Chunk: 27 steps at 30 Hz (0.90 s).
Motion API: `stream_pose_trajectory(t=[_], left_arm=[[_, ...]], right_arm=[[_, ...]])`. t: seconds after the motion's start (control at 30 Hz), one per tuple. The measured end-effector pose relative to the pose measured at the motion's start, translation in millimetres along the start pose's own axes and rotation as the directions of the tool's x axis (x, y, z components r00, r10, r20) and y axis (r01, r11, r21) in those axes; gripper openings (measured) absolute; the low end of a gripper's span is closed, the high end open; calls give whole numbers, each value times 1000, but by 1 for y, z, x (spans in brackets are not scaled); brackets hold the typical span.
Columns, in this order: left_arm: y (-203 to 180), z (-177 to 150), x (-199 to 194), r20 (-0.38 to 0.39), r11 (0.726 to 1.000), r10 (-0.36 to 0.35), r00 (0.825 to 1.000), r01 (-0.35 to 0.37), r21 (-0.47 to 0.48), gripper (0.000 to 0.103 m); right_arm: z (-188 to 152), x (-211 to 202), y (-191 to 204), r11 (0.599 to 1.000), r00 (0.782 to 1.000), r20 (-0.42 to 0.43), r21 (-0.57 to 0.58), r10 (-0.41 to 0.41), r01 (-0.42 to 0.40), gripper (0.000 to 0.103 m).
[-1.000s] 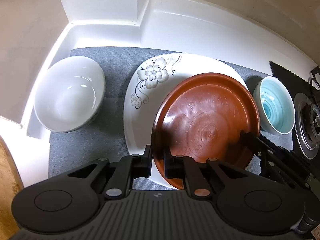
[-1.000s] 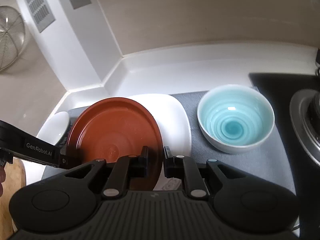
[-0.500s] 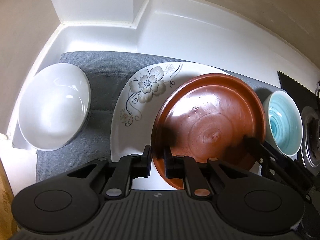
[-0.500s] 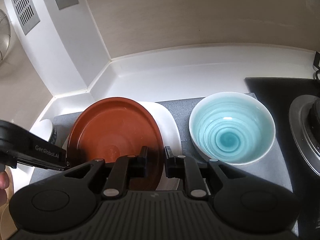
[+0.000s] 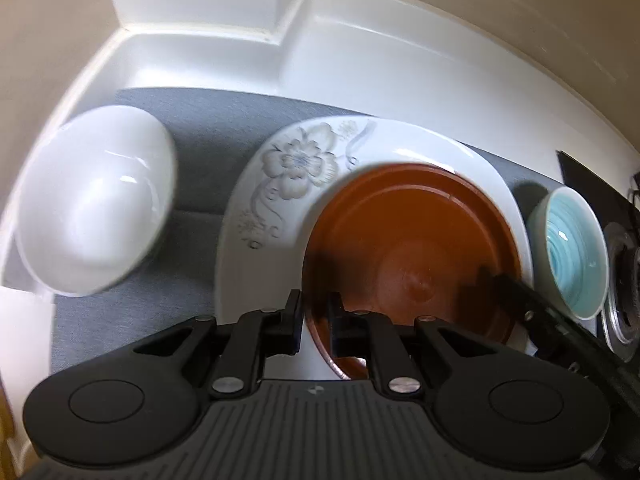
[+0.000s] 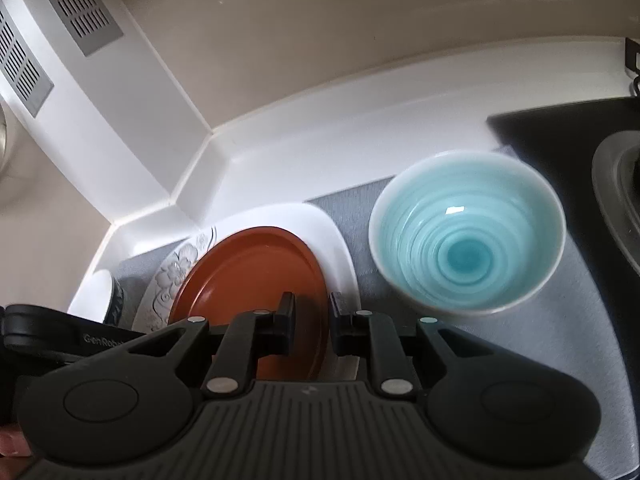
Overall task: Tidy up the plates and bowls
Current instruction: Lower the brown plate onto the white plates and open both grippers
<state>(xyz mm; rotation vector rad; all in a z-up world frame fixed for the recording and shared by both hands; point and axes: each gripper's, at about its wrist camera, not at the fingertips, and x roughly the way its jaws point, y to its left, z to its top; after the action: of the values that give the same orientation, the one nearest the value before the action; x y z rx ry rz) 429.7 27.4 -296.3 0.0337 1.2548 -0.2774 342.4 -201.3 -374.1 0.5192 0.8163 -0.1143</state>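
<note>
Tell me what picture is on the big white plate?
A grey flower with curly stems, drawn on the white plate; the left wrist view shows it best.

Your white bowl [image 5: 94, 200] is smeared with blur, and in the right view only a sliver shows; the brown plate [image 6: 256, 276] covers much of the floral plate [image 6: 172, 276], burner [image 6: 618, 196] cut off by the edge

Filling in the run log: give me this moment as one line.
left gripper: shut on brown plate rim | right gripper: shut on opposite rim | plate over floral white plate | blue bowl, white bowl on grey mat
</note>
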Motion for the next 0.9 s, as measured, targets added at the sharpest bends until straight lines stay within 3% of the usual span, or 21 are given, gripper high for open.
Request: stream_pose_trajectory(t=[0.17, 0.3, 0.4, 0.47, 0.53, 0.7, 0.9], left_arm=[[13, 2, -4, 36, 1000, 5, 999, -4, -19, 13], [11, -1, -11, 78, 999, 32, 996, -32, -7, 20], [7, -8, -22, 126, 998, 45, 991, -49, 32, 26], [4, -11, -30, 158, 997, 64, 985, -71, 42, 35], [3, -15, -42, 193, 996, 74, 979, -81, 30, 47], [5, -33, -72, 217, 995, 101, 971, -98, -24, 69], [11, -66, -109, 207, 984, 166, 964, -149, -94, 70]], right_arm=[[0, 11, 18, 996, 1000, -16, -83, -15, 14, 23], [0, 20, 22, 993, 999, -54, -119, 8, -15, 36], [0, 14, 26, 991, 997, -70, -135, 11, -20, 53], [0, 3, 28, 987, 998, -55, -161, 15, -23, 62], [-1, -11, 28, 982, 999, -42, -187, 26, -33, 78], [-10, -59, 27, 966, 999, -25, -253, 41, -46, 88], [-32, -125, 25, 951, 996, 83, -310, 14, 12, 92]])
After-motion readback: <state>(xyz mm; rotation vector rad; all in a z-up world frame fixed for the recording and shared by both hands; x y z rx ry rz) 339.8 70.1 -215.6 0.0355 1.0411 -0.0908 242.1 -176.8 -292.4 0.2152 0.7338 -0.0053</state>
